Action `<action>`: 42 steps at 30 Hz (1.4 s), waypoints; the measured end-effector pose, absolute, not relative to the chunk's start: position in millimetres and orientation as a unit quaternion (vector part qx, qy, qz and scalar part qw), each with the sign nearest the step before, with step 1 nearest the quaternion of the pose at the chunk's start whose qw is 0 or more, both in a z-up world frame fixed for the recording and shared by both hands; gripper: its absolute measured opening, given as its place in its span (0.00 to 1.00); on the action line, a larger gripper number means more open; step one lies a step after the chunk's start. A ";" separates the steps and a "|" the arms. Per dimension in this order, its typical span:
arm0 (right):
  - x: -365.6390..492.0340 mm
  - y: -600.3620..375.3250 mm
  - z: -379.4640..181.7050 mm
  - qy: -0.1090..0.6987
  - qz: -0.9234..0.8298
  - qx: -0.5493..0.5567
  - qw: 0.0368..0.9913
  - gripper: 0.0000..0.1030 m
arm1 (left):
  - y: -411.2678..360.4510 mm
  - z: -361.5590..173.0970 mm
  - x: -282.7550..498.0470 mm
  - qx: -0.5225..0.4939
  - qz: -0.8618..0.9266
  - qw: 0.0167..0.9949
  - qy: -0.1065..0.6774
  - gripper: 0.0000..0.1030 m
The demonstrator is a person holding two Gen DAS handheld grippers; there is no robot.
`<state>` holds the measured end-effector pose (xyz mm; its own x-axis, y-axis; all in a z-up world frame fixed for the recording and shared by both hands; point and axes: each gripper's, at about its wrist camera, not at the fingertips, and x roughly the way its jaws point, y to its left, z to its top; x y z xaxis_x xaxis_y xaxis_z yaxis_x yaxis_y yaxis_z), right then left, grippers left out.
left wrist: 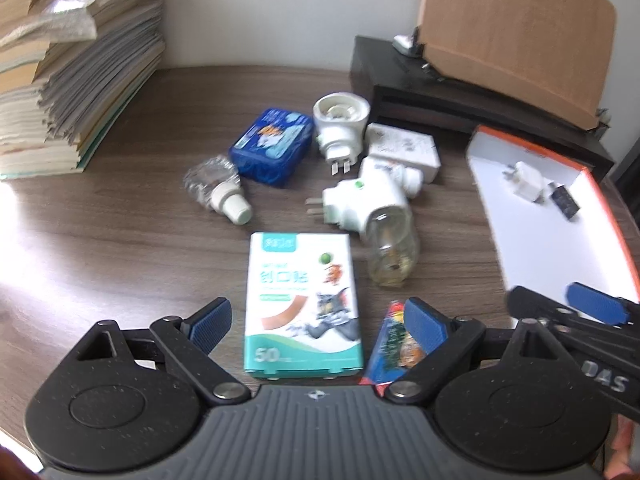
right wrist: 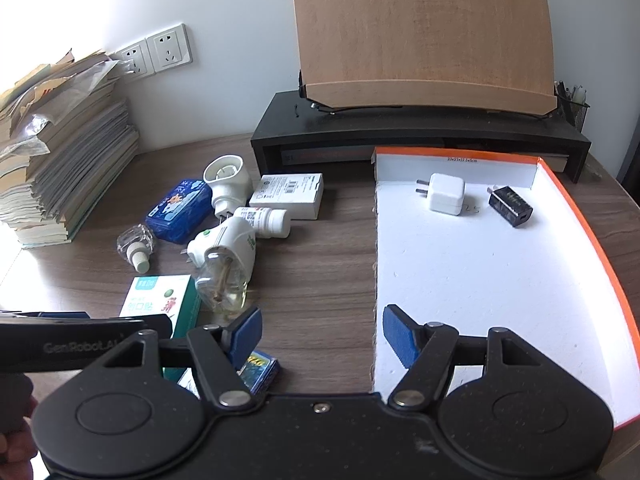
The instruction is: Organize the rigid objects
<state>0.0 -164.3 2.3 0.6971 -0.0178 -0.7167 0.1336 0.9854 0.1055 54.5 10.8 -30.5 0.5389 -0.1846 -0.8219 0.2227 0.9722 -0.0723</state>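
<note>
Rigid objects lie scattered across my wooden worktop (right wrist: 320, 248): a bandage box (left wrist: 303, 304) in white and teal sits flat between the blue pads of my left gripper (left wrist: 318, 322), whose jaws stand wide with nothing held. Just right of that box, a small colourful packet (left wrist: 394, 346) lies partly behind my right-hand pad. Farther off are a plug-in vaporiser with its clear bottle (left wrist: 378, 224), a second white plug-in unit (left wrist: 340, 126), a blue tin (left wrist: 272, 146), a small clear bottle with a pale cap (left wrist: 218, 190), a white pill bottle (right wrist: 266, 218) and a flat white carton (right wrist: 288, 195), all crowded close together. My right gripper (right wrist: 322, 332) hangs over the near left edge of the orange-rimmed tray (right wrist: 592, 240), jaws wide and holding nothing. Inside that tray, toward its far end, a white charger (right wrist: 446, 193) and a black charger (right wrist: 511, 206) lie near each other but apart. A stack of books (right wrist: 64, 168) stands at the left, and a black riser (right wrist: 420, 136) runs along the back.
</note>
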 end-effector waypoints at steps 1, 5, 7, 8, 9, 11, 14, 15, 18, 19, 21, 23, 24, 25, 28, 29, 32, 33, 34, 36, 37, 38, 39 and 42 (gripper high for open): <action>-1.2 -163.7 1.0 0.388 -0.043 0.077 0.917 0.78 | 12.4 -34.1 56.5 0.022 -0.113 0.876 0.469 0.93; -7.4 -161.3 -5.5 0.396 -0.047 0.087 0.913 0.78 | 17.4 -51.9 70.5 0.023 -0.097 0.869 0.485 0.94; -10.5 -158.4 -9.1 0.402 -0.049 0.086 0.910 0.78 | 17.5 -58.7 76.8 0.022 -0.099 0.867 0.487 0.95; -12.1 -157.0 -10.6 0.404 -0.049 0.087 0.909 0.78 | 16.2 -61.9 79.6 0.026 -0.099 0.867 0.488 0.95; -13.3 -155.8 -12.1 0.407 -0.049 0.087 0.908 0.78 | 15.1 -64.2 82.3 0.028 -0.100 0.866 0.489 0.95; -15.0 -153.9 -14.9 0.412 -0.052 0.089 0.905 0.78 | 14.3 -69.7 87.8 0.020 -0.107 0.863 0.493 0.95; -16.5 -149.5 -18.0 0.421 -0.048 0.107 0.899 0.78 | 11.6 -73.1 89.8 0.035 -0.112 0.871 0.478 0.80; -16.9 -146.6 -18.9 0.424 -0.043 0.113 0.898 0.78 | 11.1 -71.8 88.5 0.044 -0.120 0.874 0.469 0.72; -15.1 -136.0 -22.6 0.435 -0.035 0.138 0.889 0.79 | 19.2 -69.3 87.4 0.037 -0.138 0.874 0.465 0.69; -13.3 -132.1 -24.5 0.441 -0.034 0.150 0.884 0.80 | 23.5 -68.7 86.4 0.033 -0.135 0.875 0.464 0.69; -8.3 -124.2 -28.6 0.451 -0.036 0.174 0.875 0.82 | 31.2 -66.6 84.6 0.040 -0.125 0.878 0.460 0.69; -0.9 -115.2 -32.8 0.460 -0.042 0.188 0.867 0.83 | 40.5 -63.7 82.9 0.038 -0.126 0.878 0.459 0.69; 3.5 -110.4 -35.2 0.466 -0.048 0.190 0.863 0.83 | 45.0 -62.0 81.6 0.037 -0.126 0.879 0.459 0.69; 7.9 -105.8 -37.8 0.473 -0.055 0.191 0.859 0.84 | 49.0 -60.0 81.7 0.035 -0.125 0.879 0.458 0.69; 20.5 -91.0 -42.4 0.473 -0.075 0.168 0.861 0.88 | 60.9 -55.0 79.7 0.029 -0.119 0.881 0.457 0.69; 24.9 -84.8 -44.0 0.476 -0.078 0.150 0.863 0.89 | 63.7 -53.7 78.9 0.029 -0.117 0.882 0.456 0.69; 28.8 -72.8 -46.8 0.470 -0.085 0.082 0.875 0.75 | 68.3 -50.6 77.2 0.029 -0.116 0.884 0.453 0.69; 27.0 -74.6 -46.6 0.465 -0.080 0.082 0.878 0.71 | 69.7 -49.8 76.7 0.025 -0.117 0.884 0.453 0.69; 25.8 -77.4 -46.2 0.464 -0.074 0.083 0.879 0.70 | 70.2 -48.9 75.7 0.024 -0.118 0.884 0.452 0.69; 23.9 -84.2 -45.7 0.464 -0.072 0.079 0.879 0.69 | 69.7 -47.4 73.7 0.023 -0.120 0.885 0.450 0.69; 21.9 -87.8 -44.3 0.461 -0.070 0.075 0.882 0.69 | 69.4 -46.4 72.5 0.020 -0.123 0.885 0.449 0.69; 20.7 -91.9 -42.0 0.455 -0.069 0.072 0.885 0.69 | 68.1 -45.4 71.8 0.018 -0.125 0.885 0.447 0.69; 18.6 -95.7 -37.9 0.449 -0.070 0.066 0.888 0.69 | 66.2 -44.1 71.0 0.017 -0.127 0.886 0.446 0.69; 11.9 -108.7 -23.6 0.425 -0.077 0.056 0.900 0.69 | 58.1 -38.2 68.2 0.016 -0.138 0.888 0.439 0.69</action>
